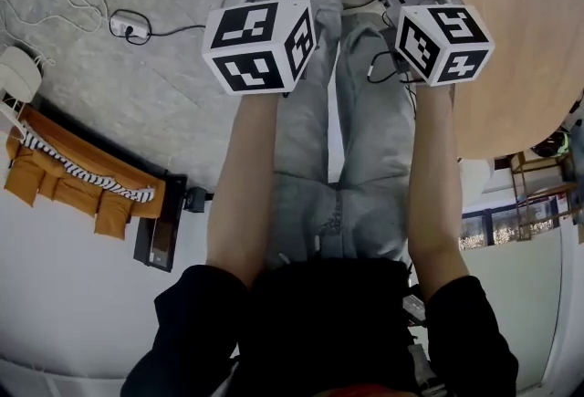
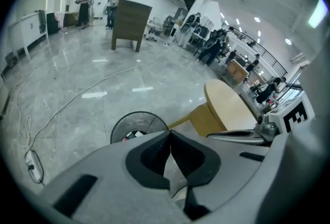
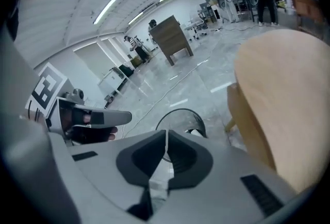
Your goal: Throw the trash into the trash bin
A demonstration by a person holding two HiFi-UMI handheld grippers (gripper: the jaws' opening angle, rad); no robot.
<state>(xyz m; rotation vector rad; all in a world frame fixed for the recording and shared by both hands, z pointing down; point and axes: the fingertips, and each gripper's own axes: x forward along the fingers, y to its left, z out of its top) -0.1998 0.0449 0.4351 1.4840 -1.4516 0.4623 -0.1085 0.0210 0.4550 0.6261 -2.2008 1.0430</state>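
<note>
I am pointing the left claw (image 2: 168, 133) and right claw (image 3: 165, 133), both pinched together and empty, at the trash bin (image 2: 119, 127) holding trash (image 2: 135, 134), seemingly finishing.

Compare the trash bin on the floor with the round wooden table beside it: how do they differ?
The trash bin is dark, the table pale wood. The trash bin is an open container with white scraps inside; the table is flat and solid on top. The trash bin sits low on the floor, while the table stands taller on a wooden base. Both are round.
</note>
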